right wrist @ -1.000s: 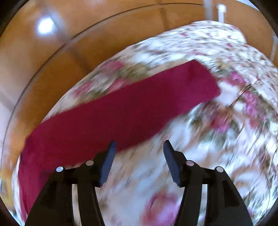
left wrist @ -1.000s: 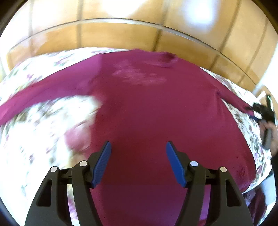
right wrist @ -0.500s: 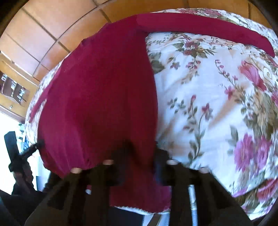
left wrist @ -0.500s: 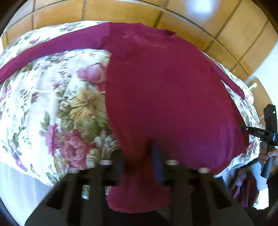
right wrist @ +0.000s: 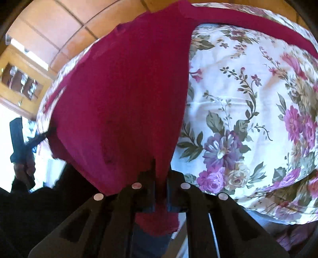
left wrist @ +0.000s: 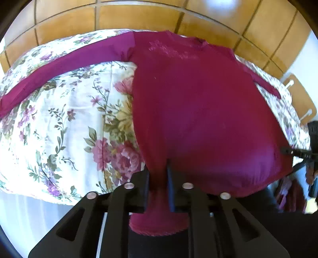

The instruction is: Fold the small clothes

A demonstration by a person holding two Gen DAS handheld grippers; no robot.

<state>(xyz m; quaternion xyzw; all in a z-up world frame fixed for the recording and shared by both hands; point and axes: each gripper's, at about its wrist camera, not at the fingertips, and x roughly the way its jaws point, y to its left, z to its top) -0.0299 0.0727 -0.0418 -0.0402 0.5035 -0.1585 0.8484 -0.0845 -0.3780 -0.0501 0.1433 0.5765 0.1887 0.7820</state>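
Left wrist view: my left gripper (left wrist: 158, 178) is nearly closed, its jaws pinching the hem of the shirt (left wrist: 198, 111) at 6 o'clock. The shirt lies spread on the floral cloth (left wrist: 59, 123), one sleeve (left wrist: 65, 65) running out to 9 o'clock. Tile floor (left wrist: 139, 17) shows at 12. My other tool sits at 3 o'clock by the hem's far corner.

Right wrist view: my right gripper (right wrist: 160, 178) is likewise almost shut, clamping the shirt's (right wrist: 123, 95) hem at 6 o'clock. The floral cloth (right wrist: 248, 111) fills 3 o'clock; a cabinet (right wrist: 21, 79) stands at 9.
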